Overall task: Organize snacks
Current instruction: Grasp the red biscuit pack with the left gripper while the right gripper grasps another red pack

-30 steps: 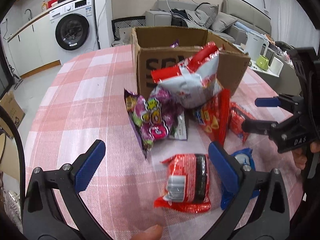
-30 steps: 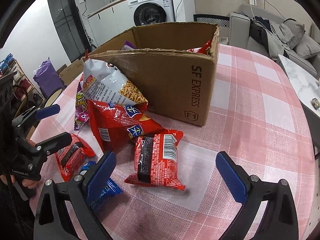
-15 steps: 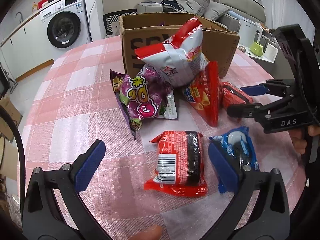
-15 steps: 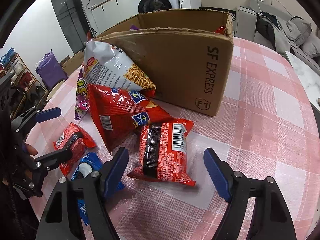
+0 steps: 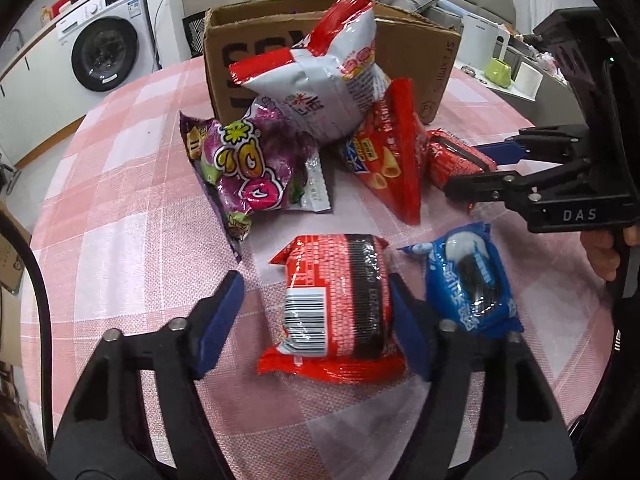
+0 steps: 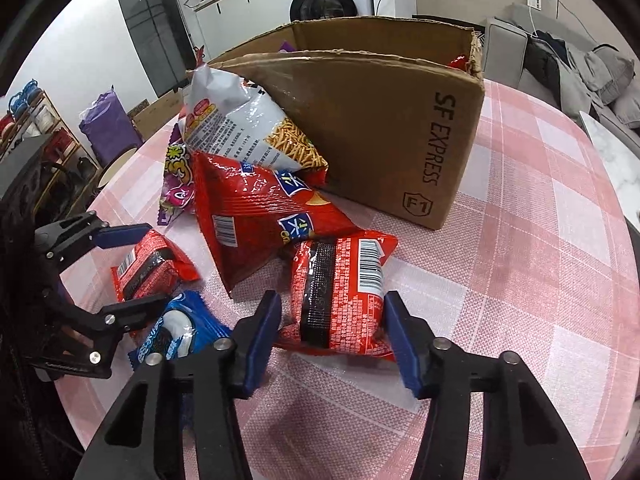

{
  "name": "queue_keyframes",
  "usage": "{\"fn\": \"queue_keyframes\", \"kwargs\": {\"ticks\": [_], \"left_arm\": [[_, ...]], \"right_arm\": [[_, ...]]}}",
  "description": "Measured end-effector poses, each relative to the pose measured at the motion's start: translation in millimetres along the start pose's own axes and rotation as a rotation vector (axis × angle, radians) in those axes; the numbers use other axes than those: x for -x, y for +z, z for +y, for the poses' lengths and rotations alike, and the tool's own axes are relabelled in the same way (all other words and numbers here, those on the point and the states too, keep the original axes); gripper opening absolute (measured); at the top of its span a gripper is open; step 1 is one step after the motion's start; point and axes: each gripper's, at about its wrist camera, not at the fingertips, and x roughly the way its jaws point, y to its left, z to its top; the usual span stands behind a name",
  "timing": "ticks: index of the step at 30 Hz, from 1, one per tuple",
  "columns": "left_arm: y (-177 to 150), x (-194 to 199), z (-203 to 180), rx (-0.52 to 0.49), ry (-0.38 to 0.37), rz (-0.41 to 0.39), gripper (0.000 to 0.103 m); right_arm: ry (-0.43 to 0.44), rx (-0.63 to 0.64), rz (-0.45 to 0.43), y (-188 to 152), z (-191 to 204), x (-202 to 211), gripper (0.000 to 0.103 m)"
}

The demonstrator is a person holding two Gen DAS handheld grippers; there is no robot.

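Observation:
Snack packs lie on a pink checked table in front of a cardboard box. My left gripper is open around a red packet with a black stripe, its right pad touching the packet. My right gripper is open around another red striped packet, pads close to its sides. In the left wrist view the right gripper straddles that packet. A blue cookie pack lies between the two. A red chip bag, a white noodle-snack bag and a purple candy bag lean by the box.
The box holds some snacks at its far corner. A washing machine and counter stand behind, a sofa to the right. The table edge curves round at the right.
Both grippers have moved forward and down over their red striped packets and have narrowed their jaws around them. The snacks have not moved.

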Motion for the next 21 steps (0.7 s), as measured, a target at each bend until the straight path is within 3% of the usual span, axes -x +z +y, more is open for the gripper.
{"fn": "queue_keyframes", "kwargs": {"ticks": [2, 3, 9, 21], "left_arm": [[-0.7, 1.8, -0.5, -0.002, -0.012, -0.006, 0.043], [-0.7, 2.4, -0.2, 0.0, -0.012, -0.008, 0.042], [-0.3, 5.2, 4.3, 0.016, -0.027, -0.014, 0.042], [6.9, 22.8, 13.9, 0.051, -0.025, -0.074, 0.041]], "right_arm": [[-0.014, 0.008, -0.007, -1.7, 1.4, 2.1, 0.05], [-0.013, 0.006, -0.009, -1.3, 0.1, 4.4, 0.048], [-0.007, -0.002, -0.019, -4.1, -5.3, 10.2, 0.041], [-0.017, -0.008, -0.056, -3.0, -19.9, 33.3, 0.039]]}}
